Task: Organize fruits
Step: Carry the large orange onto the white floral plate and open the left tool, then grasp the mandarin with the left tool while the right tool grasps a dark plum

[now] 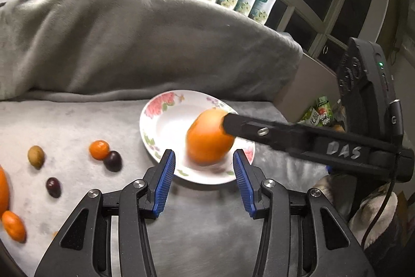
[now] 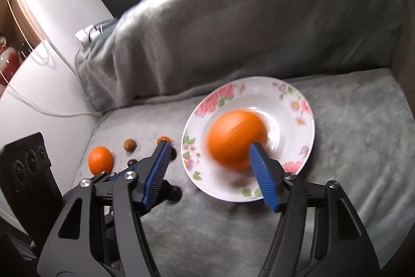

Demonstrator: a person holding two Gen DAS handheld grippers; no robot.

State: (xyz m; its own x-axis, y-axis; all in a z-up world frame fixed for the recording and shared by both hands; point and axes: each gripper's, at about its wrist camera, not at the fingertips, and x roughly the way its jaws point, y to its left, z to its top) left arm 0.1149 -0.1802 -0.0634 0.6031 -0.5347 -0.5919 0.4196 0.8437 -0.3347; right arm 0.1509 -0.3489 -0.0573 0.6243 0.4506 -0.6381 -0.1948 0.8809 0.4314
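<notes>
The right gripper [image 2: 210, 168] is standing with its jaws wide apart over the near side of the plate [image 2: 293, 98]. Its right pad is overlapping the blurred orange [image 2: 233, 139] in the picture, while the left pad is well clear of the fruit, out past the plate's left rim, so nothing is being clamped. In the left wrist view one black finger [image 1: 259, 131] of this gripper is reaching in from the right, and its tip is meeting the orange's upper right side.

The orange is sitting in the plate's hollow, smeared by motion blur.

The left gripper [image 1: 203, 173] is hovering at the plate's near rim with its blue pads partly open and nothing between them; the orange is lying just beyond the tips.

Left of the plate, on the grey blanket [image 1: 77, 121], small fruits are lying loose: a mandarin [image 1: 99, 149] touching a dark plum [image 1: 112, 160], a brownish fruit [image 1: 36, 156] further left, and another plum [image 1: 53, 187] nearer the camera. A second orange [image 2: 100, 160] is resting furthest left.
</notes>
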